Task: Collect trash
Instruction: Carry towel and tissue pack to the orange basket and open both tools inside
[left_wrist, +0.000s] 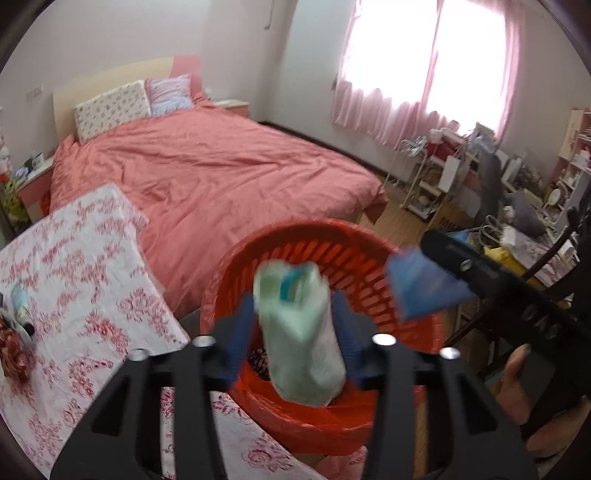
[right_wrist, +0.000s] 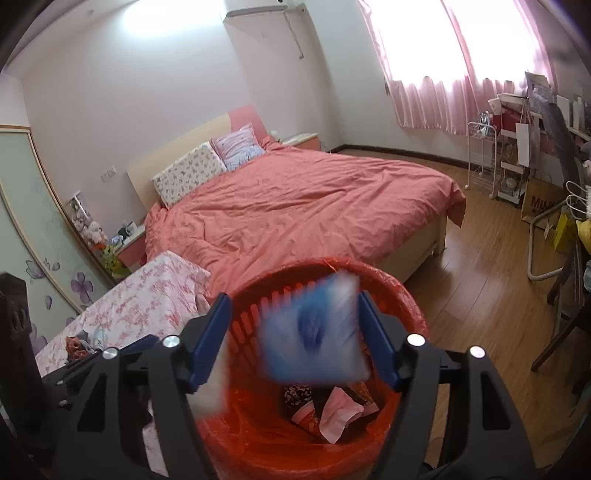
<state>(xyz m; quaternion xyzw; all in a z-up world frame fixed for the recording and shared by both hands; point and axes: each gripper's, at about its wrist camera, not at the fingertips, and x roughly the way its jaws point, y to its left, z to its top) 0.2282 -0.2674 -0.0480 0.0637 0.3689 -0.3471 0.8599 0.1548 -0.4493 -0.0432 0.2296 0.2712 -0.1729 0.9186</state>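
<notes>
At lower centre of the left wrist view, a pale green packet is seen blurred between the parted fingers of the left gripper, over the red basket. Only the right wrist view shows the basket's contents — pink paper — under a blue-white packet between the right gripper's spread fingers. Beyond the rim lie bed and bare floor.

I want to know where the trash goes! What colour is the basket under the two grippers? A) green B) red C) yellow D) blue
B: the slotted basket, lined with a red bag, is plainly red in both wrist views, and some trash already lies at its bottom.
</notes>
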